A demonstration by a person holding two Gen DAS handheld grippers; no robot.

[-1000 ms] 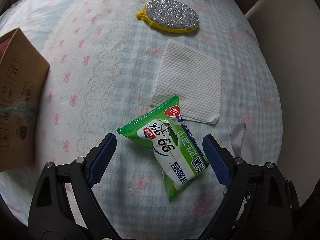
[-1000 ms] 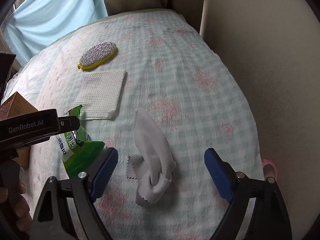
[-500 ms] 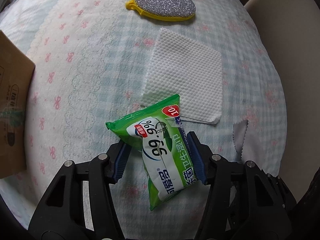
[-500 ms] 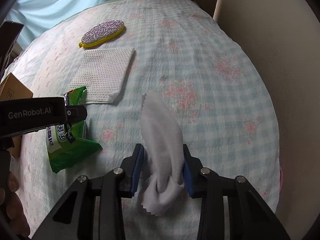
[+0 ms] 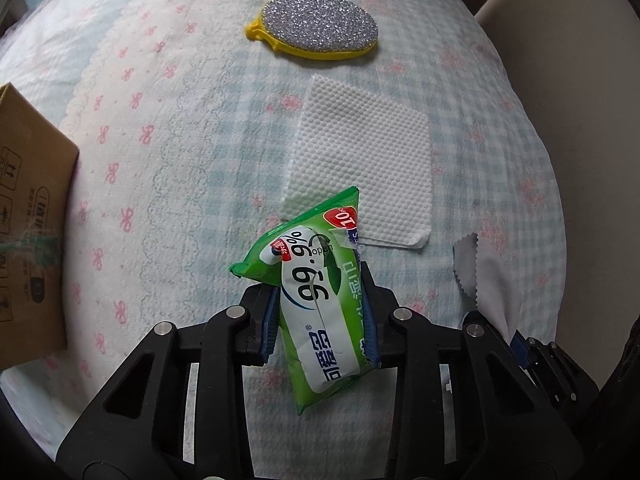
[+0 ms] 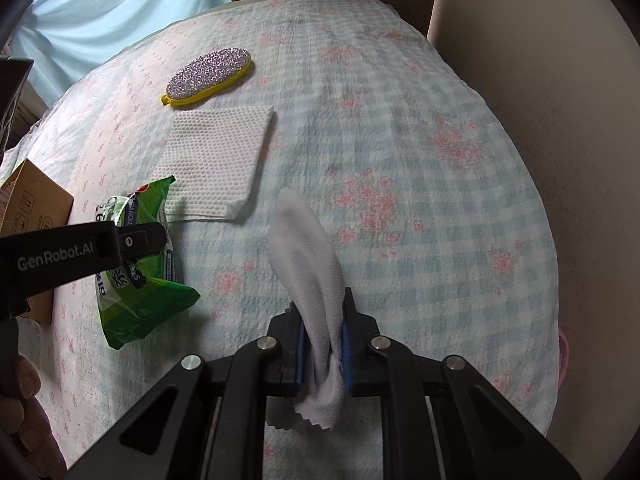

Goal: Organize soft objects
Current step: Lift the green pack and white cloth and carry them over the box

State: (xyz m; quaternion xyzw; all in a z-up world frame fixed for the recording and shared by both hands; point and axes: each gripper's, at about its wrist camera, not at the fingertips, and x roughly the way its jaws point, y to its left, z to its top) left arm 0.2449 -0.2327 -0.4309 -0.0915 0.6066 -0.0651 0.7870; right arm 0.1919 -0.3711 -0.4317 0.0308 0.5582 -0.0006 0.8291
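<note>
My left gripper is shut on a green wet-wipes pack, held just above the quilted bed cover. The pack and the left gripper also show at the left of the right wrist view. My right gripper is shut on a pale grey cloth with pinked edges; its free end stands up ahead of the jaws. A corner of that cloth shows in the left wrist view. A white embossed tissue and a yellow-rimmed glittery sponge lie farther back.
A cardboard box stands at the left edge of the bed. A beige wall or headboard runs along the right side. A light blue curtain hangs at the back left.
Both grippers went from wide open to shut. The left closed on the wipes pack and the right on the grey cloth, and both things have lifted slightly off the cover.
</note>
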